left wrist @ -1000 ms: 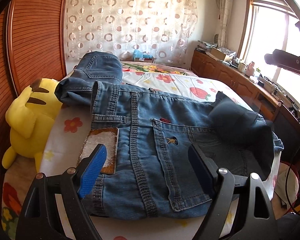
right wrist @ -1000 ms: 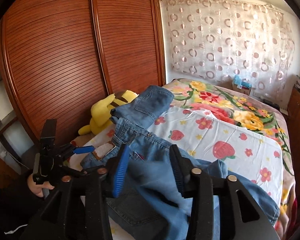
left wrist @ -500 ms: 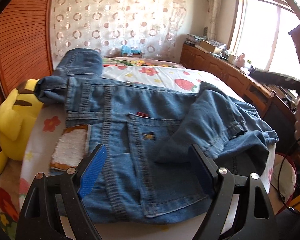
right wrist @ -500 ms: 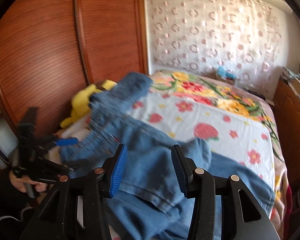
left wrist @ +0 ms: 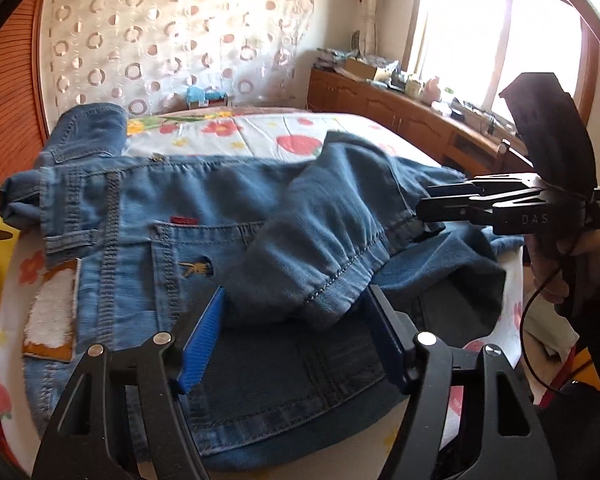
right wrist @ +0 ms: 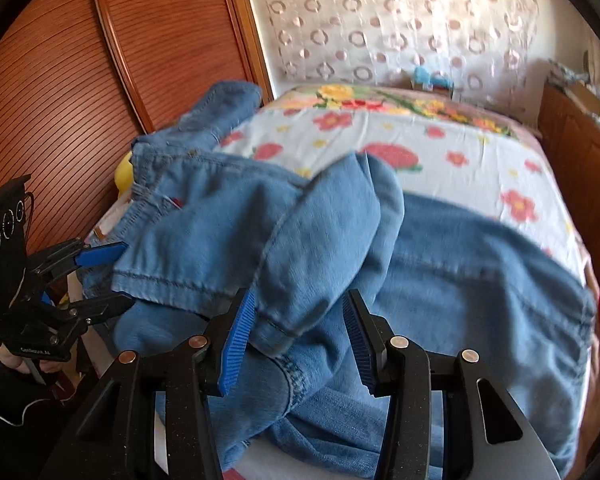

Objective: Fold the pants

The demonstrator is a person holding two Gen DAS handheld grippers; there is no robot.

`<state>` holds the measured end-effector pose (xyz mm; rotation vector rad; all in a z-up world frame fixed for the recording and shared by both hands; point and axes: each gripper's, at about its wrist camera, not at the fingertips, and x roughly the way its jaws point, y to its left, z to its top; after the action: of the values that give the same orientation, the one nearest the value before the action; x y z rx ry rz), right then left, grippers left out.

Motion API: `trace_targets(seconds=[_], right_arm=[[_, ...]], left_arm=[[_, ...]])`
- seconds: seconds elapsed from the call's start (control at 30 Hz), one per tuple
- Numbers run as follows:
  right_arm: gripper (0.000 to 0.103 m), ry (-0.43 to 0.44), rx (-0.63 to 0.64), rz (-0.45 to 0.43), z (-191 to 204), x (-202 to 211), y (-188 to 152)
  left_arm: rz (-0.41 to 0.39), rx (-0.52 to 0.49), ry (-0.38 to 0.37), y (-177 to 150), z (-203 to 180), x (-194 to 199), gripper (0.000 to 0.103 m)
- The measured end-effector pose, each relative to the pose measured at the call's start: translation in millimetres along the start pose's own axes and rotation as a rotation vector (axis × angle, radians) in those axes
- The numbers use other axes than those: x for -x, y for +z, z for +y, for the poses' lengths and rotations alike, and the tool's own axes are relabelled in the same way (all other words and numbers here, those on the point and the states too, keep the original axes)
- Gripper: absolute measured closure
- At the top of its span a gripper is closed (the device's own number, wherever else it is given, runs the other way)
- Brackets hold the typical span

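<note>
Your blue denim pants [left wrist: 148, 216] lie spread across the flower-print bed sheet [left wrist: 260, 132], one leg cuff [left wrist: 324, 276] doubled back over the seat. Your left tool [left wrist: 296, 340] and right tool [right wrist: 296, 344] both gape, released, holding nothing.

Blue denim pants [left wrist: 228, 216] on bed, leg folded over seat

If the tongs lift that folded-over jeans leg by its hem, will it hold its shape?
Probably not: the jeans leg already lies bunched and creased, so it would likely sag. The denim looks thick with heavy seams, so fairly weighty. Its texture seems unlikely to slip from the right tongs.
</note>
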<state>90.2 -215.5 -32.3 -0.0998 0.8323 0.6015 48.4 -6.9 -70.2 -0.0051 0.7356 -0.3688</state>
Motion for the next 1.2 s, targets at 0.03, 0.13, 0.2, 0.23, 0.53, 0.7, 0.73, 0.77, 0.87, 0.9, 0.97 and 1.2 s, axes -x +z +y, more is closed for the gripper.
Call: trace_targets(seconds=[0.03,0.13,0.2,0.23,0.53,0.7,0.73,0.77,0.87,0.9,0.97,1.2], right_arm=[[0.055,0.006,-0.007,0.007,-1,-3,0],[0.055,0.042,-0.027,0.016,-4,-12,5],[0.059,0.065,-0.035,0.015,-6,-17,13],[0.079,0.076,-0.03,0.011,-5,-17,15],[0.099,0.128,0.139,-0.14,33,21,67],[0.1,0.137,0.231,-0.237,63,51,104],[0.1,0.142,0.25,-0.249,71,54,112],[0.1,0.149,0.268,-0.259,79,56,120],[0.1,0.166,0.302,-0.268,99,57,129],[0.1,0.171,0.308,-0.265,105,53,133],[0.1,0.183,0.32,-0.252,111,42,138],[0.1,0.177,0.355,-0.151,145,-38,166]], left_arm=[[0.001,-0.006,0.004,0,0,-2,0.044],[-0.005,-0.013,0.019,3,2,-2,0.066],[-0.016,-0.011,0.021,6,4,0,0.075],[-0.019,-0.011,0.019,7,4,1,0.088],[-0.121,0.023,-0.008,20,15,49,0.095],[-0.198,0.036,0.003,22,18,96,0.095],[-0.206,0.041,0.005,23,21,102,0.095],[-0.214,0.048,0.007,22,24,111,0.095],[-0.222,0.062,0.032,19,33,123,0.095],[-0.215,0.076,0.043,17,40,126,0.095],[-0.199,0.094,0.064,11,48,125,0.095],[-0.115,0.144,0.102,-10,64,105,0.095]])
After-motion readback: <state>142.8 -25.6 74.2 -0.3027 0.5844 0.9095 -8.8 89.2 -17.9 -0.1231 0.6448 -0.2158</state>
